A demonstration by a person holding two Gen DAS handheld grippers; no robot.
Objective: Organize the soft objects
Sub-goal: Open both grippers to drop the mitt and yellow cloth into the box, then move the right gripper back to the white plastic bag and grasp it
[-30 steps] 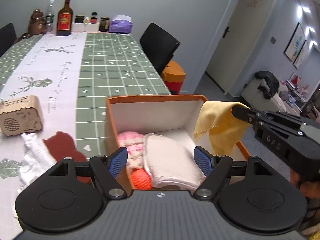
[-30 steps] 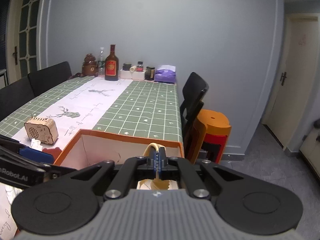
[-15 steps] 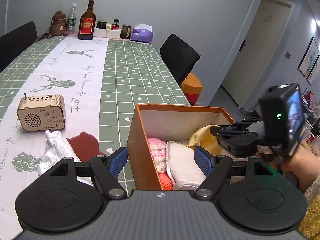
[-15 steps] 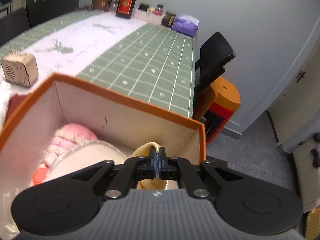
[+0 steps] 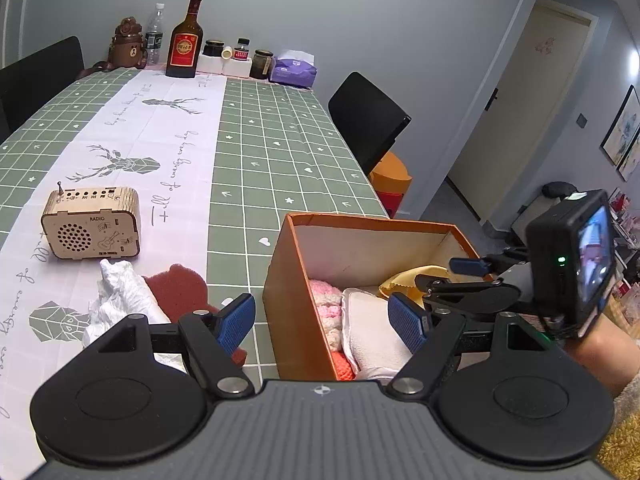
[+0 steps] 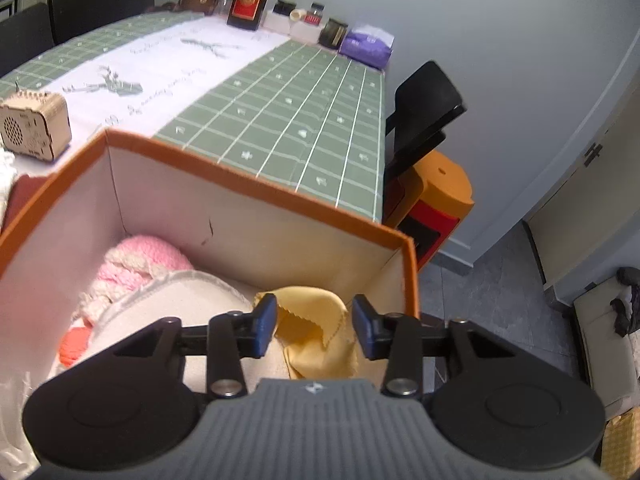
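An orange box [image 5: 288, 292] [image 6: 248, 176] stands at the table's near right corner. It holds a pink knit piece [image 6: 136, 264], a white padded cloth [image 6: 188, 304] and an orange knit piece [image 6: 74, 346]. My right gripper [image 6: 314, 326] [image 5: 436, 273] reaches into the box's right end. Its jaws are opening, and a yellow cloth [image 6: 316, 320] [image 5: 404, 280] lies loose between them on the box's contents. My left gripper [image 5: 322, 320] hangs open above the box's left wall, holding nothing. A crumpled white cloth [image 5: 120, 292] and a dark red soft piece [image 5: 176, 290] lie on the table to the left.
A wooden radio [image 5: 92, 226] stands left of the box. Bottles and jars [image 5: 184, 40] line the table's far end beside a purple tissue pack [image 5: 294, 70]. A black chair [image 5: 368, 120] and an orange stool [image 6: 440, 188] stand off the right edge.
The right gripper sank into the box with the yellow cloth, then its jaws parted and the cloth dropped free. The left gripper stayed open and hardly moved.
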